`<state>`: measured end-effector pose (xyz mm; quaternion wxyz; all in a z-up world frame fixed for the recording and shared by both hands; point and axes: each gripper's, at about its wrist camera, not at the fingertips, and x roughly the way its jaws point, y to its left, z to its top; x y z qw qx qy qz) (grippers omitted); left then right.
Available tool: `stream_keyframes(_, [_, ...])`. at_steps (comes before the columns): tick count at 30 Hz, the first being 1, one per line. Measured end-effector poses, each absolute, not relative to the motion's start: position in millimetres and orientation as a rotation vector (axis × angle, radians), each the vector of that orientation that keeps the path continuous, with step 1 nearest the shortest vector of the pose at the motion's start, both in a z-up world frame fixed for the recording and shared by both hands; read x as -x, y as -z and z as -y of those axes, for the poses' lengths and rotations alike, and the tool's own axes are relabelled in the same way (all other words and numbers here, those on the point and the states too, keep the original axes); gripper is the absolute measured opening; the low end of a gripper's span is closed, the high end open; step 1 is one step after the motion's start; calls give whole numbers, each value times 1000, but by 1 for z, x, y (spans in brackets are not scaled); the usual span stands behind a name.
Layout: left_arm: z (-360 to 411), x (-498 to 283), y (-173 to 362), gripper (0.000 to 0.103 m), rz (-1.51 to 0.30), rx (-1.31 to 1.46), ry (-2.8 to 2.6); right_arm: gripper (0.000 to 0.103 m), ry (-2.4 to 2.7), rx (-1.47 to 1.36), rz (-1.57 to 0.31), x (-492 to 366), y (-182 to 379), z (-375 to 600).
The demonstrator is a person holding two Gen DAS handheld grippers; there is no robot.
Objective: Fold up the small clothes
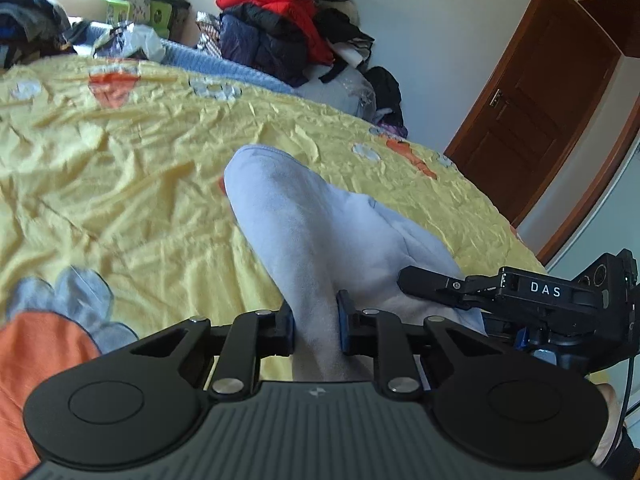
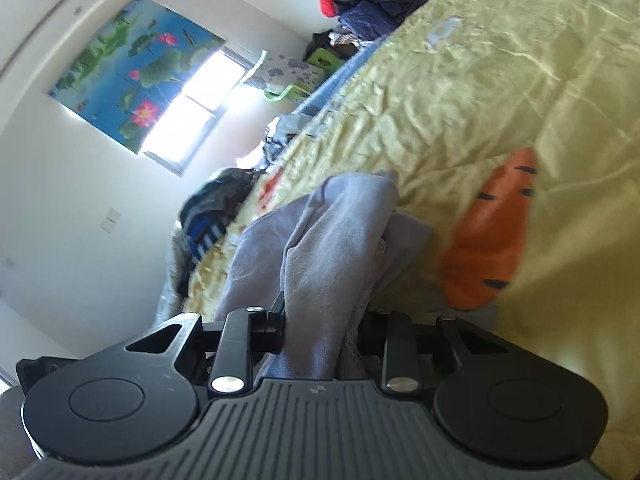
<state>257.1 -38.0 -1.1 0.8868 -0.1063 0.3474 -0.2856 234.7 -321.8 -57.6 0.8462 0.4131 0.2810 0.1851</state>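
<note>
Soft pale-lilac garment (image 1: 304, 224), bunched, pinched by left tool (image 1: 316, 326) and right tool (image 2: 322, 330) over crinkled yellow bedspread (image 1: 132, 160).

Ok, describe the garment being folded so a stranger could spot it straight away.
Find the bed with the yellow carrot-print sheet. Near its front edge, the pale lavender-grey garment is pinched by the left gripper and the right gripper. It is the only plain, light piece; the other clothes are dark or red and heaped at the far side.
</note>
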Motion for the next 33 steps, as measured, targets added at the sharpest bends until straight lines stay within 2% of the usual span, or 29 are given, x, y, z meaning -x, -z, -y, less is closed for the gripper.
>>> stream_keyframes(5, [23,-268,-9,20,-741,223,555,33,-399,-872,-602,-246,52,306])
stream_keyframes(9, [22,-275,8,23,-823,195,490,45,-314,-857,-678,-253,65,298])
stream_keyframes(10, [21,-274,10,25,-820,193,484,45,-316,-870,-676,-251,66,299])
stream_keyframes(13, [17,-266,10,40,-803,177,451,53,-297,-855,-658,-237,61,302])
stream_keyframes(15, [13,-260,9,65,-789,169,405,56,-256,-808,-645,-222,54,306])
stream_keyframes(16, [11,-256,8,68,-778,165,390,56,-225,-778,-630,-214,48,306])
stream_keyframes(20, [7,-234,3,68,-752,131,348,56,-186,-608,-495,-171,19,294])
stream_keyframes(23, [6,-218,0,68,-728,125,338,57,-324,-511,-460,-155,6,273])
stream_keyframes(26, [15,-209,3,68,-724,45,320,55,-432,-440,-511,-157,6,252])
stream_keyframes(27, [18,-208,5,68,-723,19,309,51,-415,-416,-541,-160,9,248])
stream_keyframes(29, [19,-205,6,68,-727,5,308,51,-309,-355,-610,-166,15,240])
stream_keyframes(30, [18,-204,5,68,-729,14,314,47,-269,-341,-628,-165,17,240])
stream_keyframes(33, [19,-200,3,69,-725,9,311,48,-278,-359,-600,-151,12,238])
